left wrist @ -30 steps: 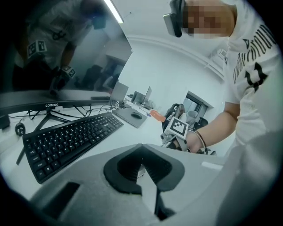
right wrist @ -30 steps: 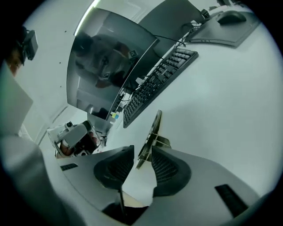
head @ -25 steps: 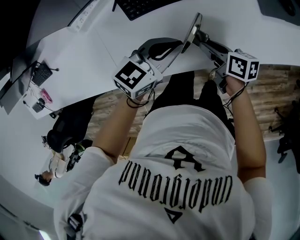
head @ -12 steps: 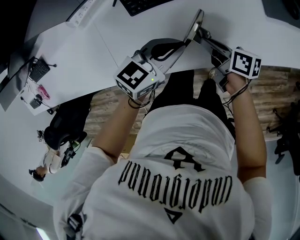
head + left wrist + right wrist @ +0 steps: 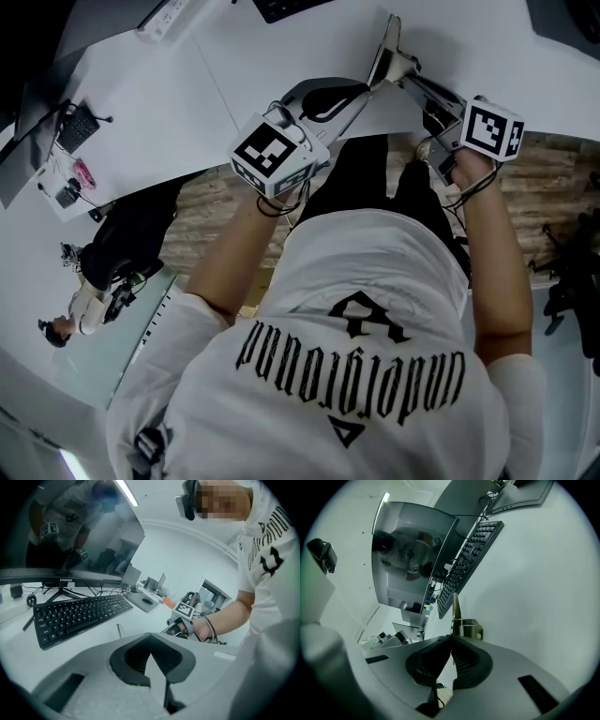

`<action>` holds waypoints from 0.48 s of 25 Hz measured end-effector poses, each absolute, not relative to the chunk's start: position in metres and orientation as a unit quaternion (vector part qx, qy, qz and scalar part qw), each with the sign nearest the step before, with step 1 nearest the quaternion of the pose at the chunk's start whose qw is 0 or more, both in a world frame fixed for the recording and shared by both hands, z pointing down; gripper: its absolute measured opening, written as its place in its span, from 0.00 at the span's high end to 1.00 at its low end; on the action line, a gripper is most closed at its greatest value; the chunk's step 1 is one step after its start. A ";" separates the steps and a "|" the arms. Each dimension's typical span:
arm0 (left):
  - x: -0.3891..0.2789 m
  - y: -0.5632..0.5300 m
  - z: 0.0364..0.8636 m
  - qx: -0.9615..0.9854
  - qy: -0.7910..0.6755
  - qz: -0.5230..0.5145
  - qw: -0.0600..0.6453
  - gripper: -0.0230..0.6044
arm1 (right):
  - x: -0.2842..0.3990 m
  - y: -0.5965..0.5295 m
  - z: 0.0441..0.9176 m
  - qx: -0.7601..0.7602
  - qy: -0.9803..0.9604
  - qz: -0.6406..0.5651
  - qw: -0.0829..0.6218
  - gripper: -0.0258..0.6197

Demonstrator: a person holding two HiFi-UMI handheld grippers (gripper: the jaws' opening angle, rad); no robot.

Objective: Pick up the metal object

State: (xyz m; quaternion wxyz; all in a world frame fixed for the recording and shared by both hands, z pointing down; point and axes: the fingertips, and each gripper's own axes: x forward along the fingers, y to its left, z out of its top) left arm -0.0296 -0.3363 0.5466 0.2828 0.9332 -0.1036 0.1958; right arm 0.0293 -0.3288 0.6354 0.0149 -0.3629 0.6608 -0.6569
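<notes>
Metal object (image 5: 469,630): a thin strip with a small coil spring and a bracket at its near end. We find it at the front of the white worktop (image 5: 281,47), right at the tips of both claws.
Right claw (image 5: 451,638): its jaws are together. From the right gripper view we read them as pinched on the strip's near end, with the bracket just beyond the tips.
Left claw (image 5: 150,635): its jaws are together with nothing between them. In the head view its tip sits just beside the object's near end, on the left. We cannot tell whether it touches.
Step in hand: we judge that the grasp is made and the lift is due. We cannot tell whether the object is clear of the worktop.
Next move: a straight raise by the right claw with a firm pinch. The hold is at one end only, so we expect the free end to sag or swing.
Long axis: it runs along the strip, in line with the right claw's seam.
Pointing: the free end points away from us toward the keyboard (image 5: 79,616), and the strip stands on its edge.
</notes>
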 end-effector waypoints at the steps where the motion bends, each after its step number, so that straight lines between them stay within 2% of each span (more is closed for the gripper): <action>1: -0.031 -0.336 0.546 0.933 -0.107 0.195 0.281 0.94 | 0.029 -0.329 0.634 -0.360 0.664 -0.655 0.016 0.93; 12: -0.019 -0.284 0.506 0.946 -0.143 0.175 0.233 0.94 | 0.043 -0.287 0.563 -0.330 0.740 -0.583 0.059 0.93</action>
